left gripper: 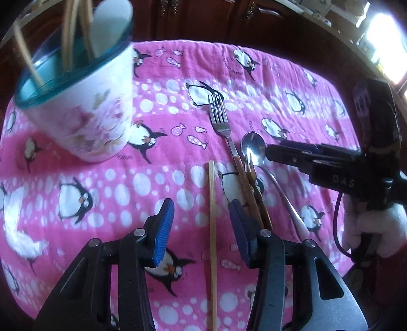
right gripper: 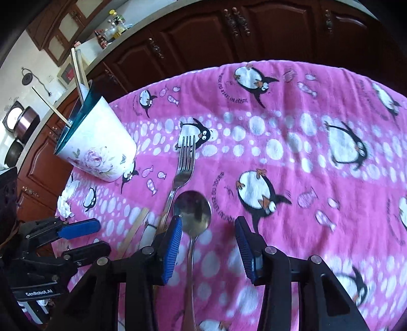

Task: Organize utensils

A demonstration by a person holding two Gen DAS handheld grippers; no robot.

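Two hand-held grippers hang over a pink penguin-print cloth (right gripper: 292,122) spread on a table, each with its blue-padded fingers spread apart and gripping nothing. Between the fingers of the left gripper (left gripper: 202,229) lies one loose wooden chopstick (left gripper: 212,229), flat on the cloth. Between those of the right gripper (right gripper: 208,244) lies one metal spoon (right gripper: 193,211), bowl up, its handle running back under the tool. One metal fork (right gripper: 184,163) with a brown handle rests just left of the spoon, tines pointing away, and at least one more brown-handled utensil (left gripper: 251,175) lies against it; its type cannot be made out. One white floral cup (right gripper: 99,150) with a teal rim stands at the far left of the cloth, holding several chopsticks (left gripper: 68,28) and one white spoon (left gripper: 112,23).
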